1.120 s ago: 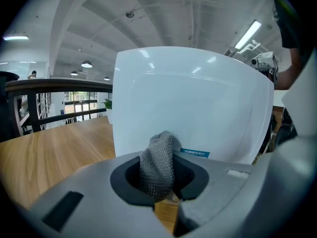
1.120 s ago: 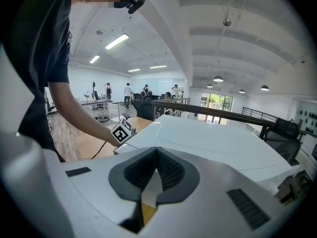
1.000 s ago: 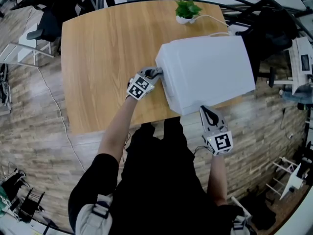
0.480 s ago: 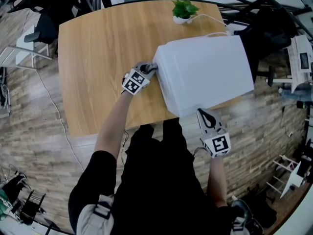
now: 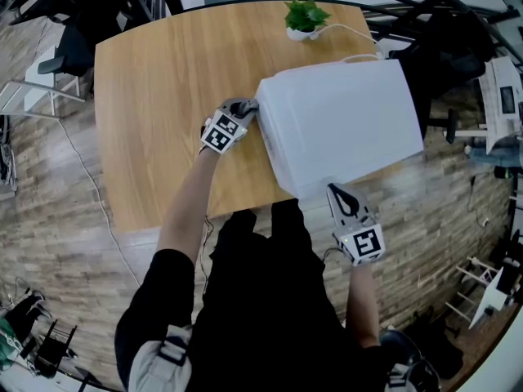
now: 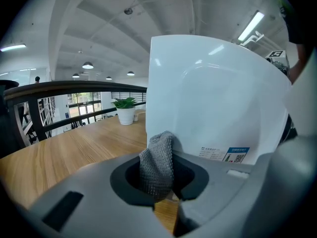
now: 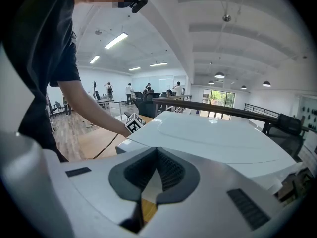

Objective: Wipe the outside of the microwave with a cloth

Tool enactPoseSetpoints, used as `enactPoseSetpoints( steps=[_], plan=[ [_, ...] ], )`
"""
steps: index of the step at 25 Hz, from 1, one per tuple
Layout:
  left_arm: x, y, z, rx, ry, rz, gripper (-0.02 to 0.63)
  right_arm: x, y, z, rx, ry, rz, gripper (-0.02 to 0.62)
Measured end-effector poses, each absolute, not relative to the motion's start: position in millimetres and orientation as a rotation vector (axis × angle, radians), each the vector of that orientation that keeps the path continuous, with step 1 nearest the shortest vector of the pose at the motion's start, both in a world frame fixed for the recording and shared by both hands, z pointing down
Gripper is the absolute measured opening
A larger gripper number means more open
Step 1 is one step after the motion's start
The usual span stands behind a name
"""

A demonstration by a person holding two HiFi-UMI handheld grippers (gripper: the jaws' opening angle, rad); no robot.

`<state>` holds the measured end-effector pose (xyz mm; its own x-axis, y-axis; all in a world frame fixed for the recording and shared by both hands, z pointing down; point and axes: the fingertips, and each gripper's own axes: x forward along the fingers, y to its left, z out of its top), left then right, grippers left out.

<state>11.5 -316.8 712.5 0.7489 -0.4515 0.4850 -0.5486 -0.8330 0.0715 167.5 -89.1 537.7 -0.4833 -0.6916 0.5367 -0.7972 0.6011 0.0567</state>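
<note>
Head view: microwave (image 5: 343, 121) at 2 o'clock on wooden table (image 5: 155, 96), left gripper (image 5: 243, 107) at its side, right gripper (image 5: 334, 189) at its near corner; potted plant (image 5: 307, 15) at 12 o'clock.
Left gripper view: jaws pinch grey cloth (image 6: 157, 162).
Right gripper view: jaws pressed together.

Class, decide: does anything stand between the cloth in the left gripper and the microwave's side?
Nothing visible does. The cloth, clamped in the left gripper, appears to rest directly against the microwave on its white side wall.
</note>
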Motion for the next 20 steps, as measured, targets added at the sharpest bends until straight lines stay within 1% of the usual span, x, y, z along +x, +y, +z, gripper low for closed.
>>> enactPoseSetpoints(
  steps=[20],
  plan=[
    [7.1, -329.6, 747.4, 2.685, -0.783, 0.801, 0.048, 169.4, -88.7, 537.2, 1.184, -2.331, 0.293, -0.002]
  ],
)
